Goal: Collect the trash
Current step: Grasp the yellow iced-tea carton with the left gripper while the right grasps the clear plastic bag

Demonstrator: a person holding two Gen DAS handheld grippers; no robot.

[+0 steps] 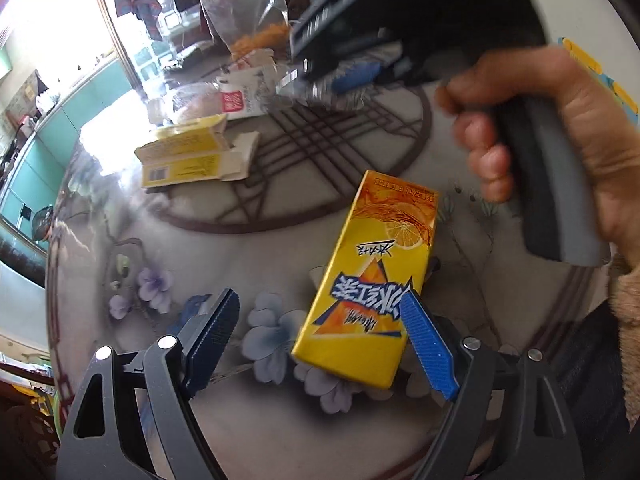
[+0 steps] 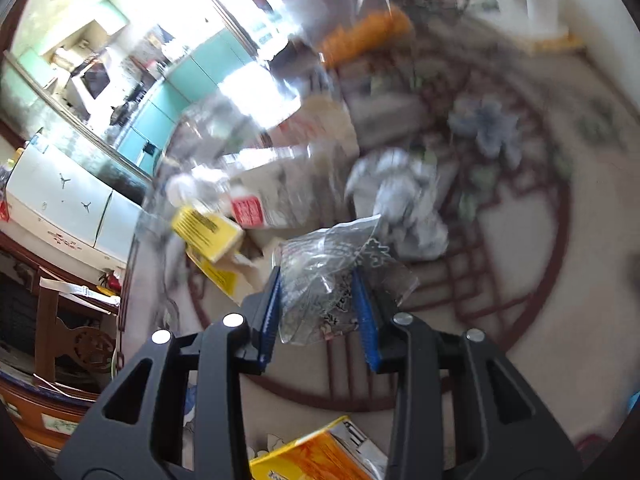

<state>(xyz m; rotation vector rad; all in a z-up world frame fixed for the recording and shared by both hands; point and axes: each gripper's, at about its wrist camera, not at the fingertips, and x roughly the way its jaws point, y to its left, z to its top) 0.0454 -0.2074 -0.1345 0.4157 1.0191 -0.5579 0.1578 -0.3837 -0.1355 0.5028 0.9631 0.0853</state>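
A yellow drink carton [image 1: 368,280] lies flat on the flower-patterned table [image 1: 280,420], and its end also shows at the bottom of the right wrist view [image 2: 312,456]. My left gripper [image 1: 320,308] is open around it. The right pad [image 1: 424,340] is at the carton's edge and the left pad [image 1: 212,328] stands well off it. My right gripper [image 2: 318,280] is shut on a crumpled clear plastic wrapper [image 2: 320,264]. In the left wrist view a hand [image 1: 560,132] holds the right gripper [image 1: 344,80] over the far side of the table.
An opened yellow box [image 1: 188,152] lies at the left, also seen as the yellow box [image 2: 208,232]. Behind it are a bagged bun [image 1: 200,104] and a tall clear bag [image 1: 240,12]. A ball of white paper [image 2: 400,204] sits beyond the wrapper. The table's rim curves along the left.
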